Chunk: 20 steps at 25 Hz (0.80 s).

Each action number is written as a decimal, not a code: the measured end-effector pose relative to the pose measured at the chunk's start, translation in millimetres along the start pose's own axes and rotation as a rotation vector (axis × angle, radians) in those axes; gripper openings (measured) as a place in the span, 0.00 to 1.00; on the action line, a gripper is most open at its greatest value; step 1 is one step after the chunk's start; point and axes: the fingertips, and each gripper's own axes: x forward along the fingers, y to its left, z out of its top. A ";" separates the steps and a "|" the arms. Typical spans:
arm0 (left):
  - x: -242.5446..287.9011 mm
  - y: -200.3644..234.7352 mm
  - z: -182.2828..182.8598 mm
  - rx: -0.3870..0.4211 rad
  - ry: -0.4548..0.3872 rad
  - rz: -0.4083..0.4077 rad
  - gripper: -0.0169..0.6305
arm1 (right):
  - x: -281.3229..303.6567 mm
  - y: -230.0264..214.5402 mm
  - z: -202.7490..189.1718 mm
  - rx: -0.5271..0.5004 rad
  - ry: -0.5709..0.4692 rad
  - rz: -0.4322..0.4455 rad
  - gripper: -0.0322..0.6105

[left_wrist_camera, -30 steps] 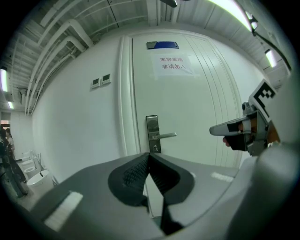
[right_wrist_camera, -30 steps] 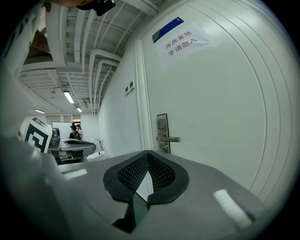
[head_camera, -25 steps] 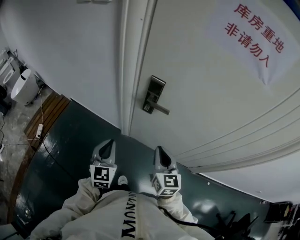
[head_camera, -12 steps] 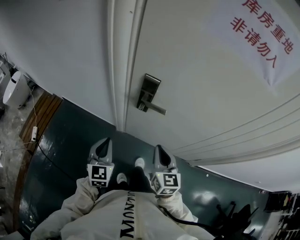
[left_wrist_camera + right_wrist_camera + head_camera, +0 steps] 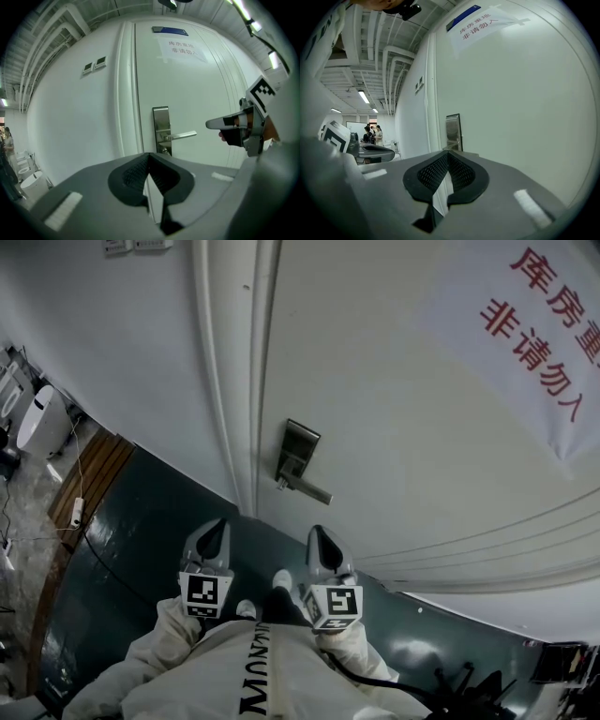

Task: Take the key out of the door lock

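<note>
Door lock | ahead of left gripper, right gripper | well apart

A white wall rises ahead of me above a glossy dark green floor; wooden planking lies to my left, and strip lights glow along the pipe-hung ceiling.

The white paper sign on the door carries red Chinese print: 库房重, cut off at the head view's edge, above 非请勿入. Dark letters on my white jacket look like "MUNUUM", though I can't be sure. The blue plate over the door is too small to read.
</note>
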 end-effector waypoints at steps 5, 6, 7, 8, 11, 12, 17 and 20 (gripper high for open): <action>37.4 -3.6 16.3 0.013 -0.005 0.000 0.03 | 24.5 -23.3 11.1 0.012 -0.012 0.019 0.05; 44.3 -4.3 18.5 0.016 -0.003 0.002 0.03 | 28.7 -27.7 14.8 0.009 -0.020 0.023 0.05; 50.8 -5.1 20.7 0.017 -0.002 0.004 0.03 | 32.5 -32.0 18.3 0.006 -0.026 0.028 0.05; 57.0 -6.2 22.8 0.018 0.000 0.006 0.03 | 36.0 -36.3 21.1 0.001 -0.031 0.033 0.05; 72.8 -10.1 28.6 0.025 0.004 0.016 0.03 | 45.5 -49.4 27.7 -0.004 -0.043 0.051 0.05; 77.2 -11.3 30.4 0.026 0.005 0.022 0.03 | 48.7 -52.8 30.7 0.007 -0.048 0.058 0.05; 90.4 -17.9 37.4 0.033 0.005 0.057 0.03 | 60.0 -63.2 37.9 -0.003 -0.057 0.103 0.05; 94.5 -20.9 37.4 0.036 0.014 0.067 0.03 | 65.0 -67.3 40.0 -0.003 -0.059 0.117 0.05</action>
